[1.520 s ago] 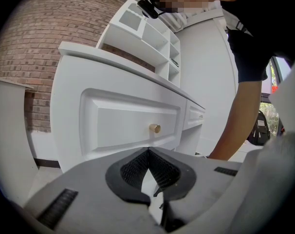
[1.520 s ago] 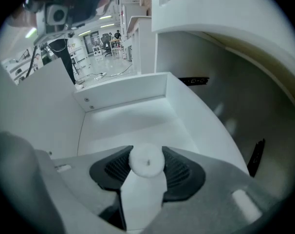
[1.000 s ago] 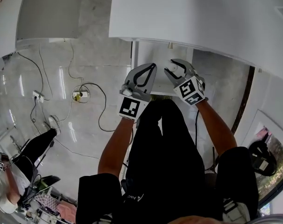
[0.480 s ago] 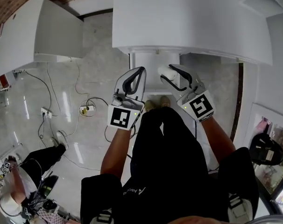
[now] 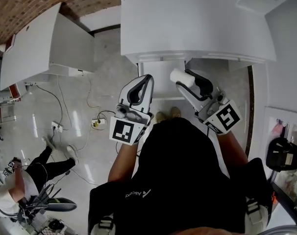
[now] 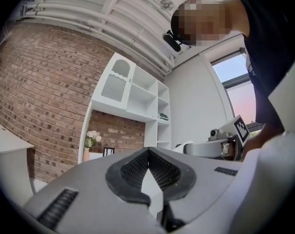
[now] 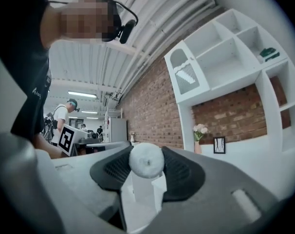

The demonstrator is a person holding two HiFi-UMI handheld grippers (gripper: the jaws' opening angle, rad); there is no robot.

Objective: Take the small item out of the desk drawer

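Observation:
My right gripper [image 5: 181, 78] is shut on a small round white item [image 5: 178, 76], held up in front of the white desk [image 5: 187, 23]. In the right gripper view the item [image 7: 146, 161] sits pinched between the black pads. My left gripper [image 5: 148, 79] hangs beside it on the left, shut, with nothing between its pads [image 6: 133, 172]. Between and behind the two grippers shows the white drawer unit [image 5: 160, 77] under the desk edge. Both grippers point upward toward the room. The left gripper view catches the right gripper [image 6: 220, 145] off to its right.
A second white desk [image 5: 45, 43] stands at the left. A power strip with cables [image 5: 98, 123] lies on the glossy floor. A person [image 5: 11, 199] sits at lower left. White wall shelves [image 7: 225, 57] hang on a brick wall. A black object [image 5: 283, 155] sits at the right.
Both grippers have drawn back from the drawer unit and spread a little apart, the right one swinging rightward with the white item still in it. The head view has tilted up toward the desk.

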